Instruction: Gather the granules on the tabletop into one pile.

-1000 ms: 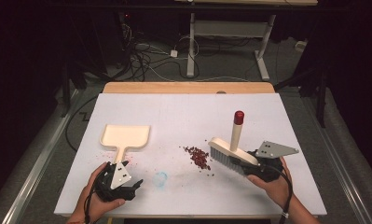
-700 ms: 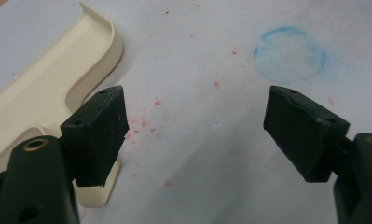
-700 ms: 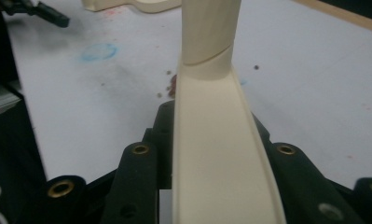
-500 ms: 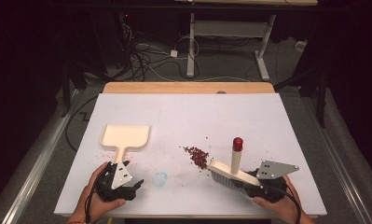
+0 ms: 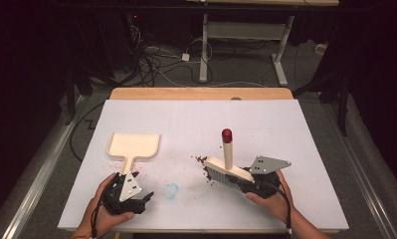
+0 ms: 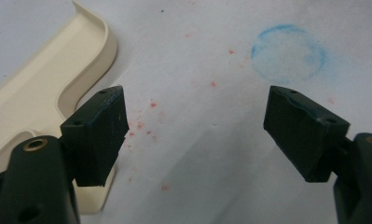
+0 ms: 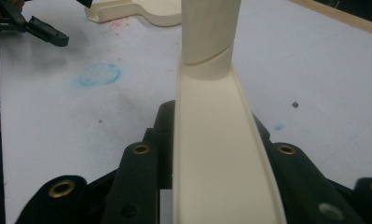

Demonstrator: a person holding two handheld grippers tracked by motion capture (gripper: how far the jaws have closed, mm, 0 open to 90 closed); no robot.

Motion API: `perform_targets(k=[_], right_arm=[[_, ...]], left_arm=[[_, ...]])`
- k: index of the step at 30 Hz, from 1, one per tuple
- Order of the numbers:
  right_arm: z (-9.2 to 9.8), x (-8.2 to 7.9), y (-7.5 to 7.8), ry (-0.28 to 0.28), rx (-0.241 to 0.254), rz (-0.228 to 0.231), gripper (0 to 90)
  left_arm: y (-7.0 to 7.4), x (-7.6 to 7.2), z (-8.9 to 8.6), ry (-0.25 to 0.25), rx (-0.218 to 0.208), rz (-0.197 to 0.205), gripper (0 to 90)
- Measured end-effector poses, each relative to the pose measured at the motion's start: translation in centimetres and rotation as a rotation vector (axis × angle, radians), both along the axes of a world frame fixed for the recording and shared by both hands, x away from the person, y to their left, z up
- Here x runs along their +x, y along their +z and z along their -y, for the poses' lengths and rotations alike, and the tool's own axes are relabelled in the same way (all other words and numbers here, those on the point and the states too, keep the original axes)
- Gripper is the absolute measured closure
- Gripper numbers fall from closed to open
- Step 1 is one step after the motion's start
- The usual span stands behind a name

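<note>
The job looks to me like sweeping the small dark red crumbs point(image 5: 202, 162) into the dustpan point(image 5: 134, 145), and I judge it barely begun. The crumbs lie mid-desk, touching the left end of the brush point(image 5: 229, 168), while the dustpan sits well apart to the left with its tray apparently bare. What is left, as I read it: take up the dustpan and sweep the crumbs into it.

My right tool point(image 5: 258, 180) is clenched on the brush point(image 7: 217, 140); in the right gripper view the cream body runs straight up between the jaws. The bristles rest on the white desk point(image 5: 310, 149), and the red-tipped handle stands upright.

My left tool point(image 6: 195, 133) is released, jaws spread wide over bare desk and holding nothing. The dustpan's handle point(image 6: 30, 116) lies just beside its left jaw. A faint blue ring point(image 6: 288, 51) marks the desk just beyond.
</note>
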State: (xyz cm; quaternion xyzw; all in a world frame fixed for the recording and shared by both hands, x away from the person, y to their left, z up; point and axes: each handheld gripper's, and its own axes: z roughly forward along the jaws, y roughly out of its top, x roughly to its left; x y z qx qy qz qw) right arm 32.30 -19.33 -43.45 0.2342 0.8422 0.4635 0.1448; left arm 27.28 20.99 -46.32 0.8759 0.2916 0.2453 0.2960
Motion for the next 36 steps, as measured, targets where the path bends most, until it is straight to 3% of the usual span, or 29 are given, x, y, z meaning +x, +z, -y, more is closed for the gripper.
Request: perform_targets(k=[5,10,16,19,21,22,25,28,31,36], right_arm=[[1.4,0.1,1.3,-0.045,0.057,0.014,67.4],[2.6,1.2,2.4,-0.179,0.099,0.082,67.4],[2.1,5.1,0.6,-0.336,0.053,0.152,67.4],[1.6,7.4,-1.0,-0.370,0.095,0.136,67.4],[1.0,8.4,-1.9,-0.395,0.050,0.164,67.4],[0.7,8.8,-2.3,-0.395,0.031,0.181,67.4],[0.2,9.3,-2.7,-0.384,0.060,0.172,67.4],[-0.2,9.2,-2.8,-0.339,0.065,0.154,67.4],[-0.8,8.4,-2.8,-0.283,0.043,0.137,67.0],[-1.9,5.9,-2.8,-0.290,0.055,0.113,67.0]], left_arm=[[0.1,-0.2,-0.2,0.009,-0.004,0.001,21.0],[0.1,-0.3,-0.1,0.010,-0.005,0.004,21.0],[0.1,-0.1,0.0,0.009,-0.006,0.002,21.0],[0.0,0.0,0.0,0.009,-0.009,-0.005,21.0],[0.0,0.0,0.0,0.007,-0.014,-0.007,21.0],[0.0,0.0,0.0,0.007,-0.016,-0.008,21.0],[-0.1,0.0,-0.1,0.005,-0.020,-0.009,21.1],[-0.1,0.0,-0.1,0.007,-0.017,-0.013,21.0],[-0.1,0.0,0.0,0.004,-0.014,-0.012,21.1],[-0.1,0.0,0.1,0.004,-0.012,-0.013,21.1]])
